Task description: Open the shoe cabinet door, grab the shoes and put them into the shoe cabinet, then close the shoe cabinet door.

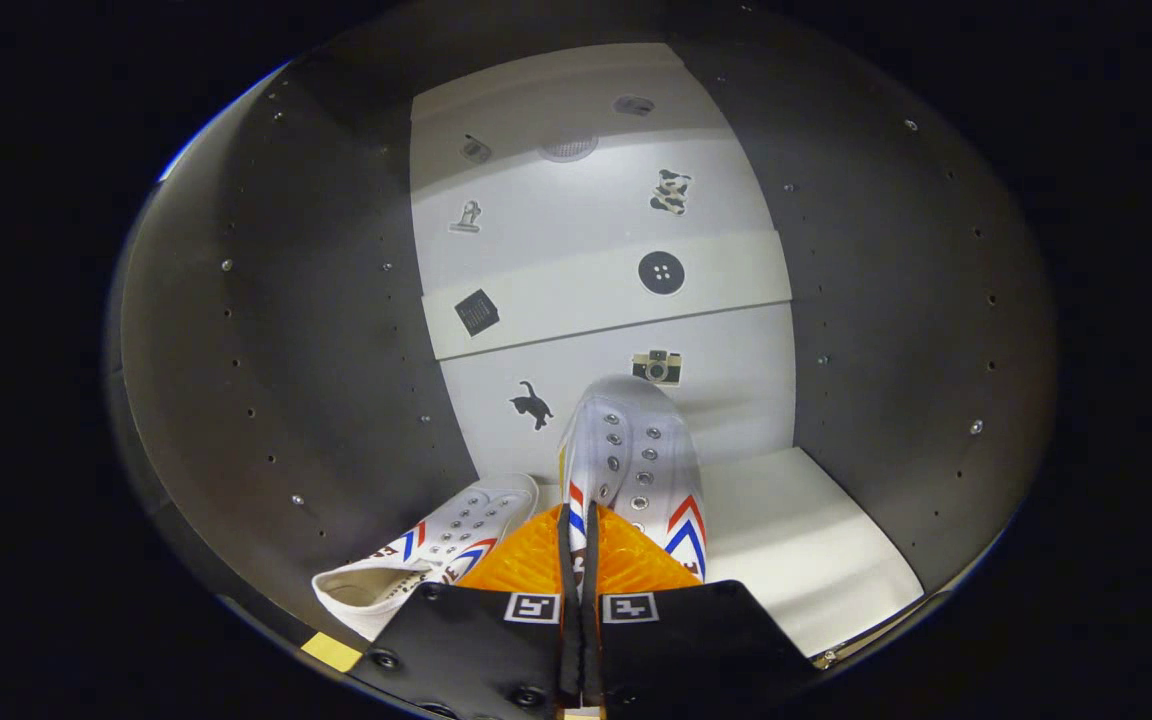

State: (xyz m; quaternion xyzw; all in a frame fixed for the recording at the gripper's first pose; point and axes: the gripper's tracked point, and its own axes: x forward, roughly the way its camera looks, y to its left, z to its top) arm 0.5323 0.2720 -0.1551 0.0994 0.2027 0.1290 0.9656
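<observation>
I am looking into the open shoe cabinet (286, 330), with dark side walls and a white back panel (596, 220) carrying small stickers. My gripper (578, 545) is shut on the heel edge of a white sneaker (636, 450) with red and blue stripes; the shoe points toward the back panel and hangs just above the white bottom shelf (796, 540). A second matching white sneaker (436, 560) lies on the shelf left of my fingers, toe angled toward the back.
A white middle shelf (606, 295) crosses the cabinet above the shoes. Both side walls (896, 300) show rows of small peg holes. A yellow tape piece (331, 651) sits at the front left edge. Bare shelf lies to the right of the held shoe.
</observation>
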